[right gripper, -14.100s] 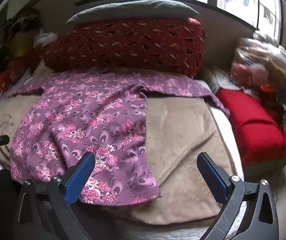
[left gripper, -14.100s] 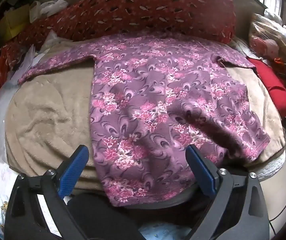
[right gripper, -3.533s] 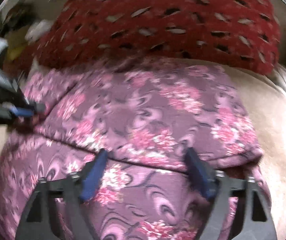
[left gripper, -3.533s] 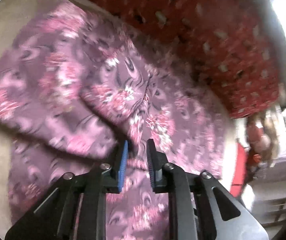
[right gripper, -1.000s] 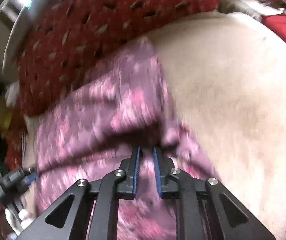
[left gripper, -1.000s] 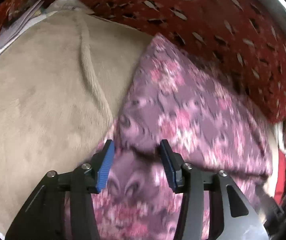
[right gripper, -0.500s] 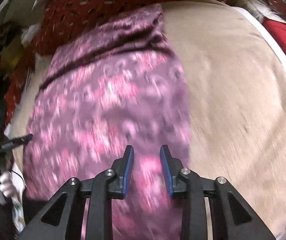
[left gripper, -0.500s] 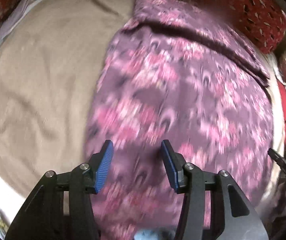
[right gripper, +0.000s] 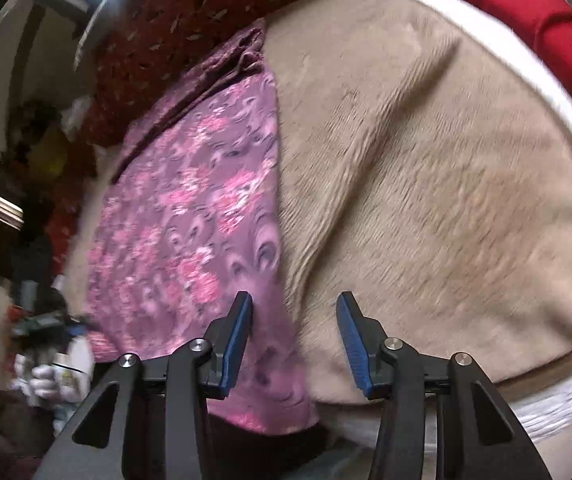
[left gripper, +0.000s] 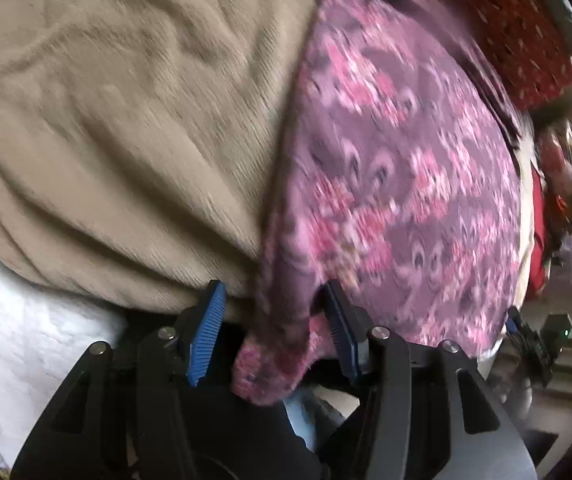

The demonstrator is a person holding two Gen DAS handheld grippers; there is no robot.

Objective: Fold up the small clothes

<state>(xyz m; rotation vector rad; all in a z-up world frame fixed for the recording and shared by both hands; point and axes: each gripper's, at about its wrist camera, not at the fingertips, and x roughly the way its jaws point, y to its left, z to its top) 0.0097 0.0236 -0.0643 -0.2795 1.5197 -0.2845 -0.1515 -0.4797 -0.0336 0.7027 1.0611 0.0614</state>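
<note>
Lying between left tool, seemingly: garment.

motion-blurred floral garment, its lower hem hidden behind left claw

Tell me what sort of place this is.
Most likely a bedroom: the floral garment lies on a beige blanket over a white quilted mattress, with a red patterned bolster behind it.

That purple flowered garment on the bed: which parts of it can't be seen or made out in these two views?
- Floral garment, left wrist view: print smeared by motion blur; its near hem hides behind the left gripper.
- Right wrist view: its near corner hides behind the right gripper, whose fingers are opening.
- Sleeves: folded out of sight.
- Its underside: against the beige blanket.
</note>
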